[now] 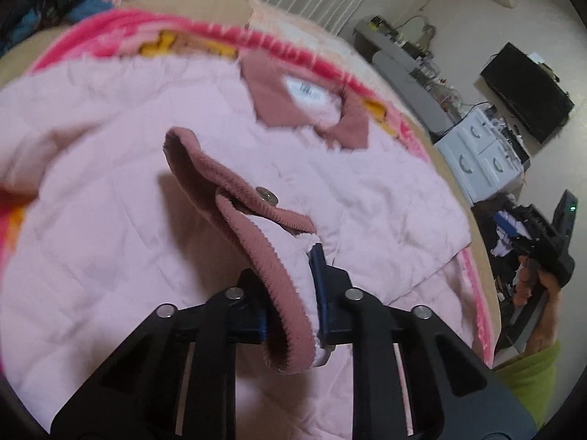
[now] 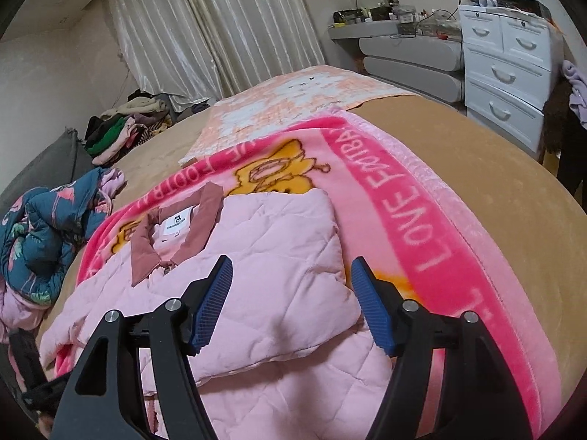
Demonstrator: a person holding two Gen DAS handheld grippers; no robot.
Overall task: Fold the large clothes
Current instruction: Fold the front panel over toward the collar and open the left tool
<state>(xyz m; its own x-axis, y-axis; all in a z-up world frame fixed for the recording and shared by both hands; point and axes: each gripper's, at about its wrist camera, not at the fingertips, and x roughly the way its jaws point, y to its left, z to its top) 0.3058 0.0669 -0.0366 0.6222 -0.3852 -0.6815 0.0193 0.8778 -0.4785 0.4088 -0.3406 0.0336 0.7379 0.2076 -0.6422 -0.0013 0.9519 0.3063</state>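
Currently, item by item, tool outward:

Left gripper: black two-finger frame, blue pads, closed onto the dusty-rose corduroy sleeve cuff of the garment. Cuff is lifted clear of the body panel; a metal snap button shows on it.

Right gripper: same make, jaws wide apart, nothing between them, hovering above the folded right-hand part of the garment.

Pale pink quilted jacket: lies flat, front up, on the pink fleece cartoon-print blanket spread over the tan-covered bed. Dusty-rose collar with white neck label sits at the far end.

Progress, judged: early to middle. One side appears already turned inward, giving a straight folded edge near the right gripper. The held sleeve is not yet laid across the body. Lengthwise folds from hem toward collar look undone; the hem itself is out of view.

Nearby: a dark blue floral quilted garment, crumpled beside the blanket, unfolded.
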